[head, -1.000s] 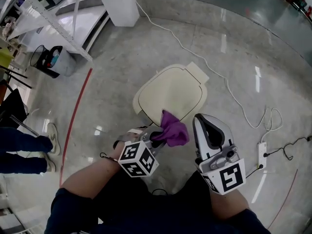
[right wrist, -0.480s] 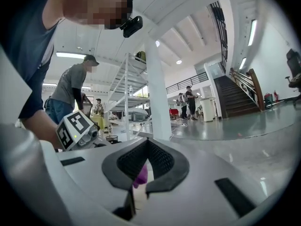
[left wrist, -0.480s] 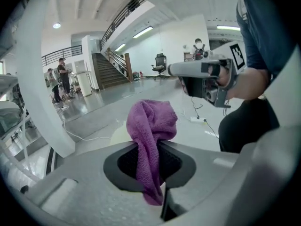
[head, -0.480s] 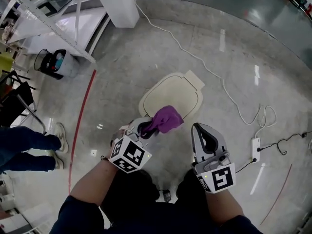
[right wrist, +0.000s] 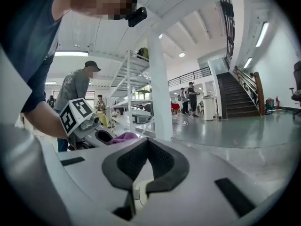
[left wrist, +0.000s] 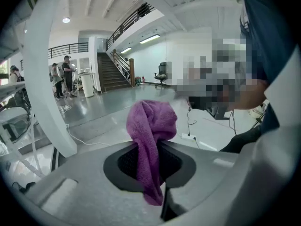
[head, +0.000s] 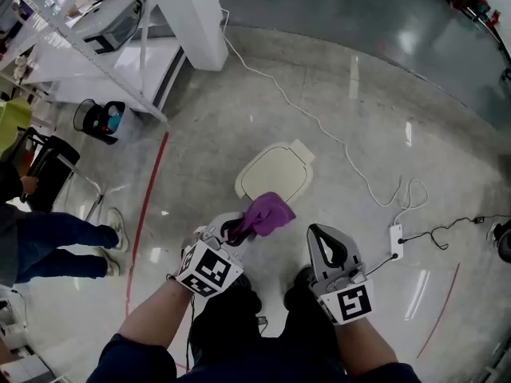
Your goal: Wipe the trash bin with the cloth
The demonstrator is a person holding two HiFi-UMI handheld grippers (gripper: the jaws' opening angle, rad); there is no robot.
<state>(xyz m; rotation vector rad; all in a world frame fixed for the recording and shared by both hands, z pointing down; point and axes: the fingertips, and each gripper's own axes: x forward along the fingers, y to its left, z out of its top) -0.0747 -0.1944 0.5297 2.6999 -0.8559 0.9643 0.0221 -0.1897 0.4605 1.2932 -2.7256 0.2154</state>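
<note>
The trash bin (head: 274, 171) is cream-coloured with a closed lid and stands on the grey floor, seen from above in the head view. My left gripper (head: 239, 228) is shut on a purple cloth (head: 267, 212), held in the air in front of the bin's near edge. In the left gripper view the cloth (left wrist: 151, 126) bunches above the jaws and a tail hangs below. The right gripper view also catches the cloth (right wrist: 123, 136). My right gripper (head: 318, 230) is shut with nothing in it, to the right of the cloth and short of the bin.
A white cable (head: 319, 122) runs from a white pillar (head: 192, 6) past the bin to a power strip (head: 394, 240). A red floor line (head: 148, 206), a black basket (head: 100, 120) and a shelf rack lie left. A person's legs (head: 56, 238) stand at far left.
The head view has risen, so the bin looks smaller and farther off. Both grippers have lifted away from the bin. The cloth, earlier over the lid's near edge, now hangs in the air.
</note>
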